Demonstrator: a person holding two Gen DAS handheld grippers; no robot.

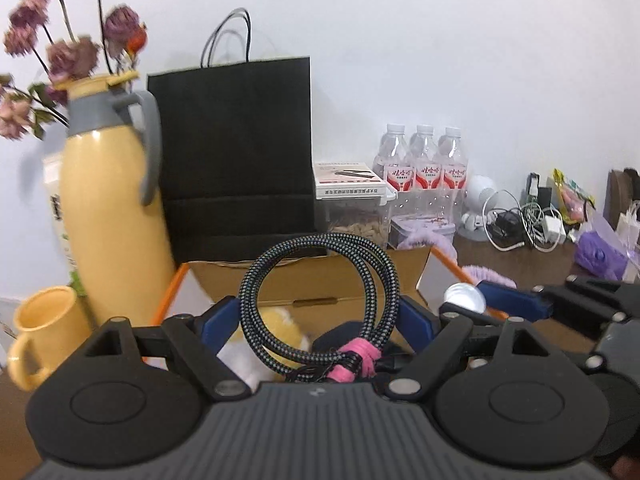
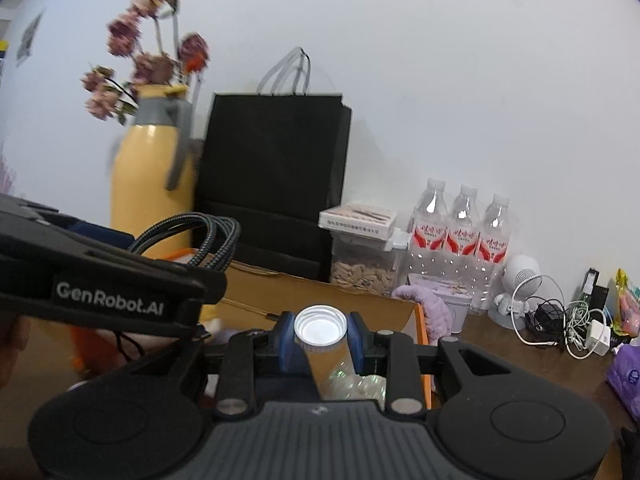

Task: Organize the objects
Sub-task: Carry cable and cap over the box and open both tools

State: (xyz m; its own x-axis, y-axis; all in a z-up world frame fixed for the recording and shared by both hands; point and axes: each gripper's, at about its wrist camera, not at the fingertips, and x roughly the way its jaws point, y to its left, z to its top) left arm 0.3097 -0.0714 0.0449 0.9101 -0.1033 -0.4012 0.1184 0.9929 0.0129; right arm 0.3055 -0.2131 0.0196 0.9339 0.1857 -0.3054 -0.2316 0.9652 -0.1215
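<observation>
Coiled cable [image 1: 320, 304] above cardboard box [image 1: 320, 280] of plush toys [image 1: 276, 332].

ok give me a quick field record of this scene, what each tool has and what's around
left tool: shut on coiled braided cable
right tool: shut on silver-capped container
below: open cardboard box
behind box: black paper bag, yellow jug with dried flowers
right of bag: three water bottles
far right: tangle of chargers
</observation>
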